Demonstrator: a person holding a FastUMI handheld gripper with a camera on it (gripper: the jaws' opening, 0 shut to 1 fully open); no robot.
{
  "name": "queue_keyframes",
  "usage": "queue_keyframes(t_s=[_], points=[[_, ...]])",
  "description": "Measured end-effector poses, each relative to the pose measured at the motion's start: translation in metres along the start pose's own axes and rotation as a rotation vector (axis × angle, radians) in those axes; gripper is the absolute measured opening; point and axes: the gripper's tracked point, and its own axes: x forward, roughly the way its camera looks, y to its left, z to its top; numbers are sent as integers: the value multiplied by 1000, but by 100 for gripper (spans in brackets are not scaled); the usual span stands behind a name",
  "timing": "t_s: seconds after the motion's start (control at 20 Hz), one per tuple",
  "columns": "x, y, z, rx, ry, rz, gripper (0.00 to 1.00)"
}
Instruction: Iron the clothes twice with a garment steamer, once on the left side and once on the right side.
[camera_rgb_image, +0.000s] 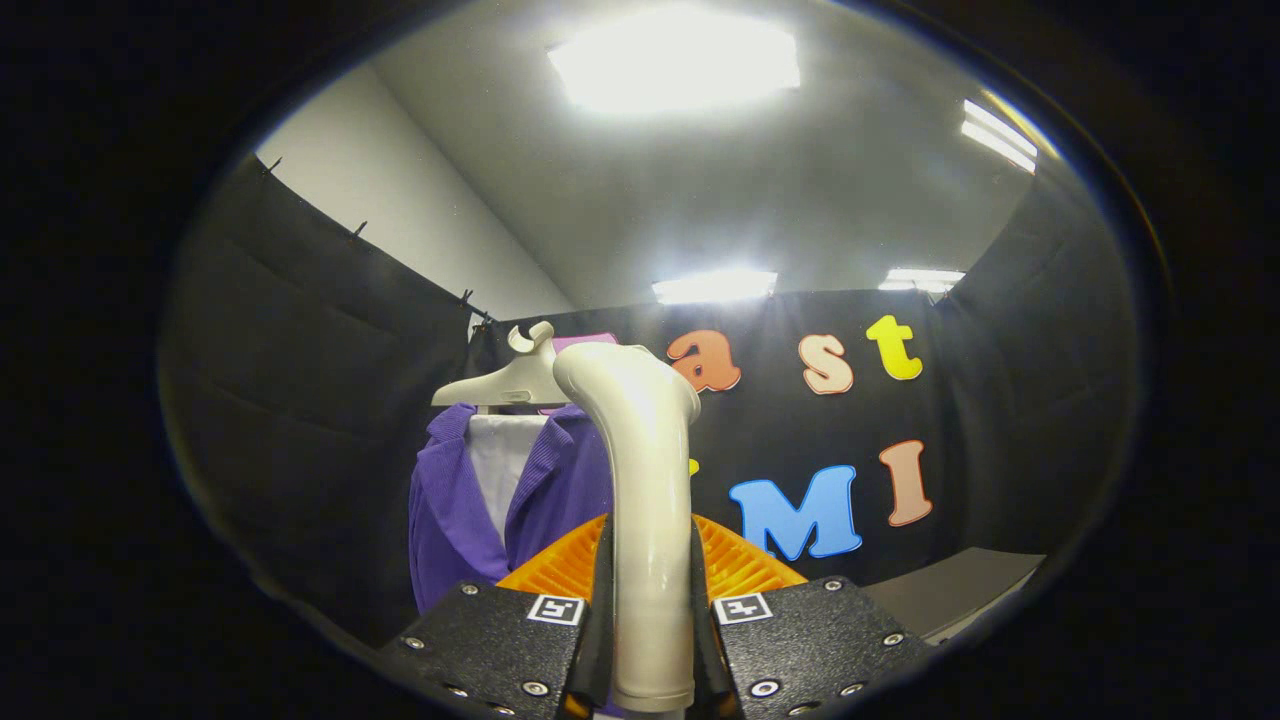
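My gripper (651, 600) is shut on the cream handle of the garment steamer (645, 470), which stands upright between the fingers and bends away at its top. Beyond it and a little to the left hangs a purple garment (455, 510) with a white inner layer, on a cream hanger (505, 383). The steamer's handle covers the garment's right side. The steamer's head faces away from me and its front is hidden.
Black cloth walls close in the booth on the left, back and right. A grey surface (960, 590) lies low on the right, behind the fingers. Bright ceiling lights (675, 60) shine overhead.
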Motion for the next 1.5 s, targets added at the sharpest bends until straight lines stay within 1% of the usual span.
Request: queue_keyframes(t_s=[0.25, 0.45, 0.65, 0.9, 1.25, 1.5], points=[[34, 41, -30, -70, 59, 55, 33], [47, 59, -61, -113, 123, 74, 33], [34, 65, -103, -127, 191, 73, 33], [22, 64, -136, -118, 240, 67, 33], [-21, 55, -190, -110, 340, 63, 33], [-43, 52, -224, -122, 403, 58, 33]])
